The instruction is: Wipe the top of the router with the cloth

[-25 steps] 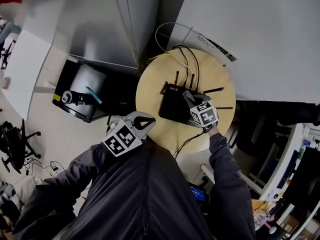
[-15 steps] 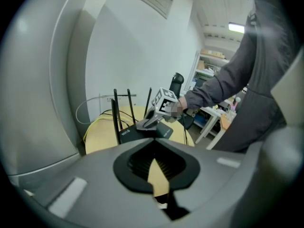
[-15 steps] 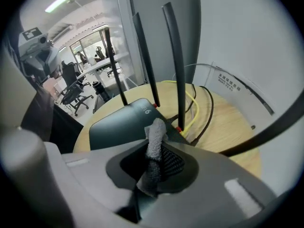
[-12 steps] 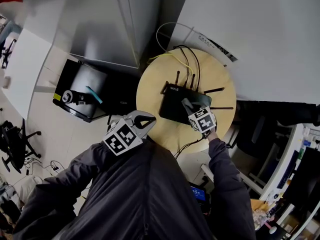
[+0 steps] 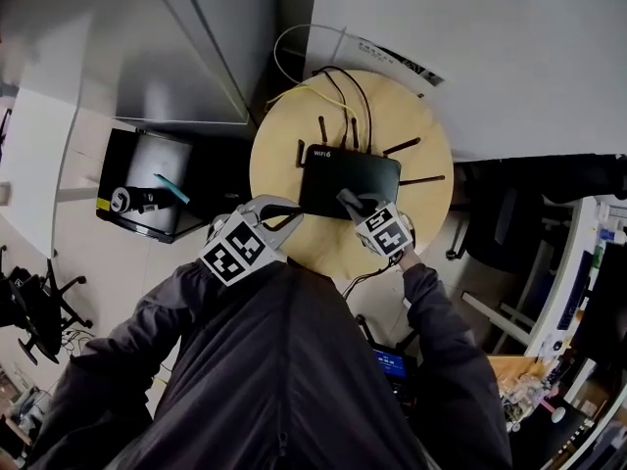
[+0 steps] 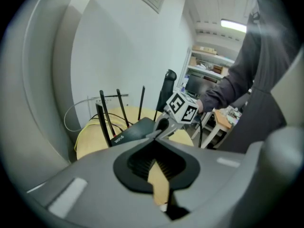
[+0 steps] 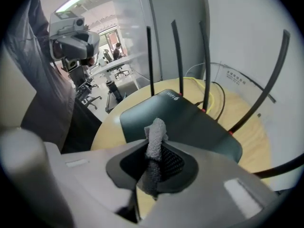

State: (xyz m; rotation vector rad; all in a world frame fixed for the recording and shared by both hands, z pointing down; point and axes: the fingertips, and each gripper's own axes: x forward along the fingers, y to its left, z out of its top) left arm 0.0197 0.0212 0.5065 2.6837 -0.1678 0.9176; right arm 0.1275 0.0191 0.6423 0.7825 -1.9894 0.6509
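A black router with several upright antennas lies on a round wooden table. My right gripper hangs over the router's near edge, shut on a grey cloth. In the right gripper view the cloth sticks out past the right gripper, just above the router top. My left gripper stays at the table's near left edge, off the router, shut with nothing in it. In the left gripper view the left gripper points toward the router and the right gripper's marker cube.
Yellow and black cables run off the table's far side toward the wall. A black box with small items sits on the floor at left. A dark chair stands to the right of the table.
My right gripper has slid with the cloth from the router's right part back toward its near edge. The head view has shifted a little. The left gripper has barely moved.
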